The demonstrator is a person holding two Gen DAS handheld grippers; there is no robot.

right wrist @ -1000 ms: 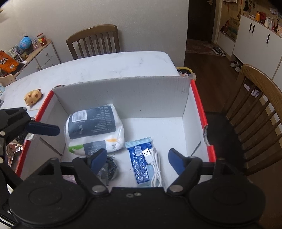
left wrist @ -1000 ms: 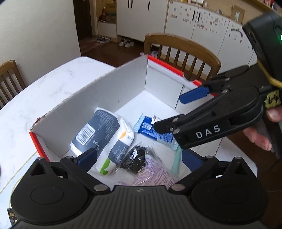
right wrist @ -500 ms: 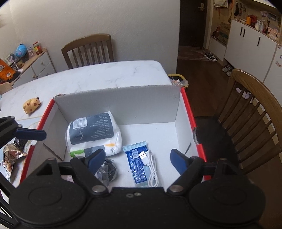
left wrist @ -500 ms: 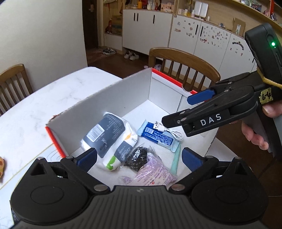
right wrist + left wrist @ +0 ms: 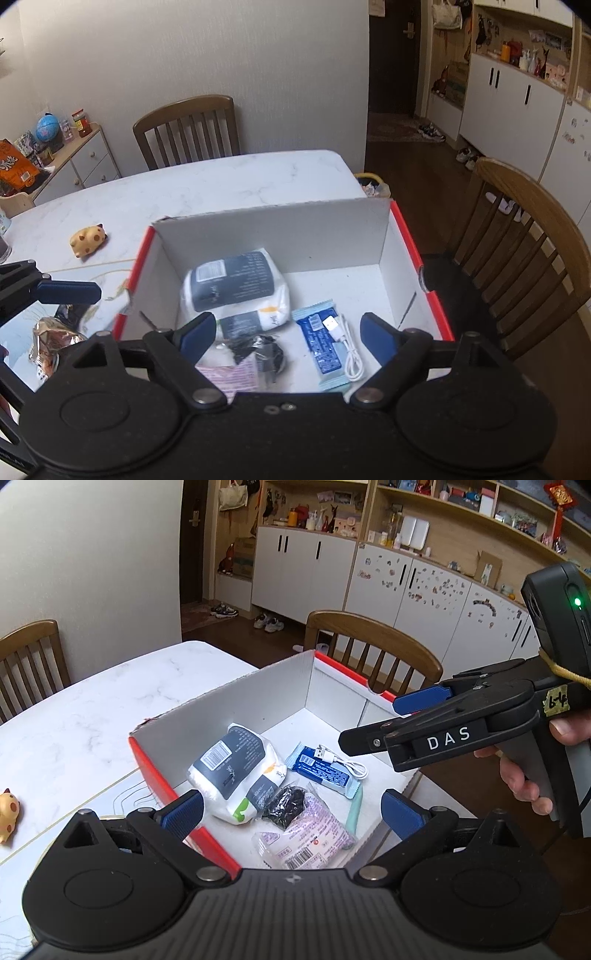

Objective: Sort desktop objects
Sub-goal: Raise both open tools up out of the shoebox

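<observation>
- The box (image 5: 273, 236) stands at the counter (image 5: 229, 181) edge beside a chair and holds a white-and-dark pouch (image 5: 236, 284), a blue packet (image 5: 321, 347) with a white USB cable (image 5: 347, 350) on it, a black bundle (image 5: 286, 806) and a pink packet (image 5: 314, 834).
- Left hand-held gripper (image 5: 291, 812): jaws wide apart, holding nothing, above the box.
- Right hand-held gripper (image 5: 288, 332): the same, wide and empty.
- A cat figurine (image 5: 88, 240) and a foil snack (image 5: 51, 339) lie outside on the counter.
- Risk: the loose cable may slide off the packet when something is dropped in.

Both grippers hang with jaws spread wide and nothing between them. The left gripper (image 5: 291, 810) points forward and down; the right gripper (image 5: 288, 334) angles in from the right, gripped by a bare hand (image 5: 532, 771).
</observation>
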